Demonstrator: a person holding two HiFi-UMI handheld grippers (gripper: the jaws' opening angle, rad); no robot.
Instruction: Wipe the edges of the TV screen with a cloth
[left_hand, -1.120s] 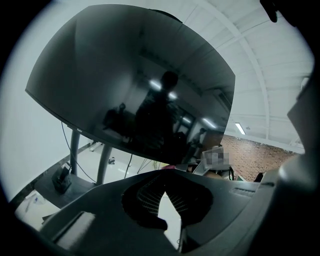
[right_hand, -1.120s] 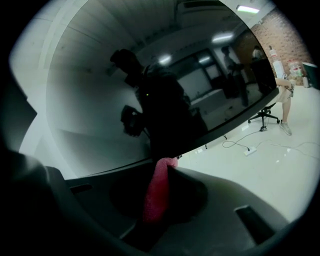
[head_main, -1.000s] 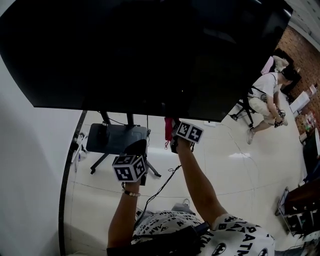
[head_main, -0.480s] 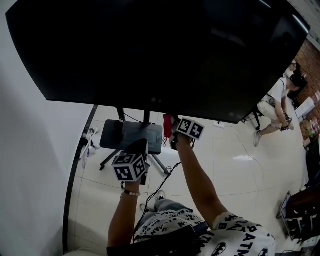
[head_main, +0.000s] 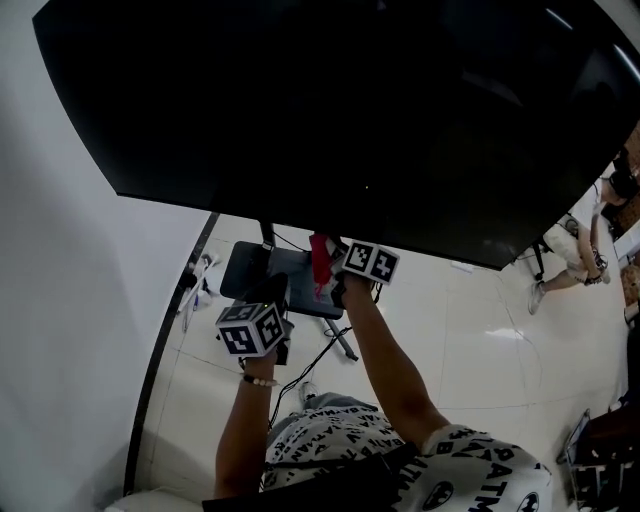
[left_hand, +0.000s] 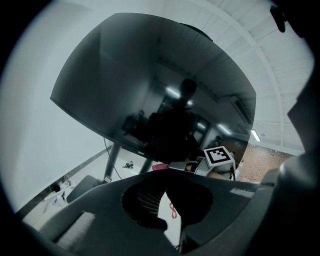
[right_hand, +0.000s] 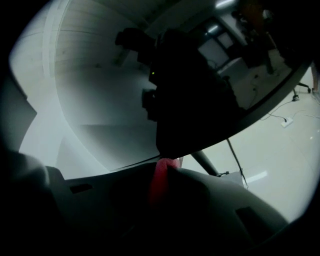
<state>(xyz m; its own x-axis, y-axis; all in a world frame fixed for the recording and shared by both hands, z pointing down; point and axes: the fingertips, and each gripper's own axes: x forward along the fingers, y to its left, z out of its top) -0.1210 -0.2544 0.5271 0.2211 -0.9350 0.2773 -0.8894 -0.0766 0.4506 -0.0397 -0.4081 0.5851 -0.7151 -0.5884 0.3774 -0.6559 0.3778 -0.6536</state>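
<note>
Below the TV screen (head_main: 350, 100) my right tongs (right_hand: 164, 172) clamp the cloth (head_main: 320, 262), left tongs (left_hand: 165, 200) gape empty; the edges seem mostly unwiped

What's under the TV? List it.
The right tool, shut on a red cloth at its bottom edge, and a dark stand base. The TV covers the stand's upper part.

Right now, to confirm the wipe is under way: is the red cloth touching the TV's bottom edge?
Touching. The right gripper view shows the top of the cloth pressed against the bottom edge of the TV, no gap.
</note>
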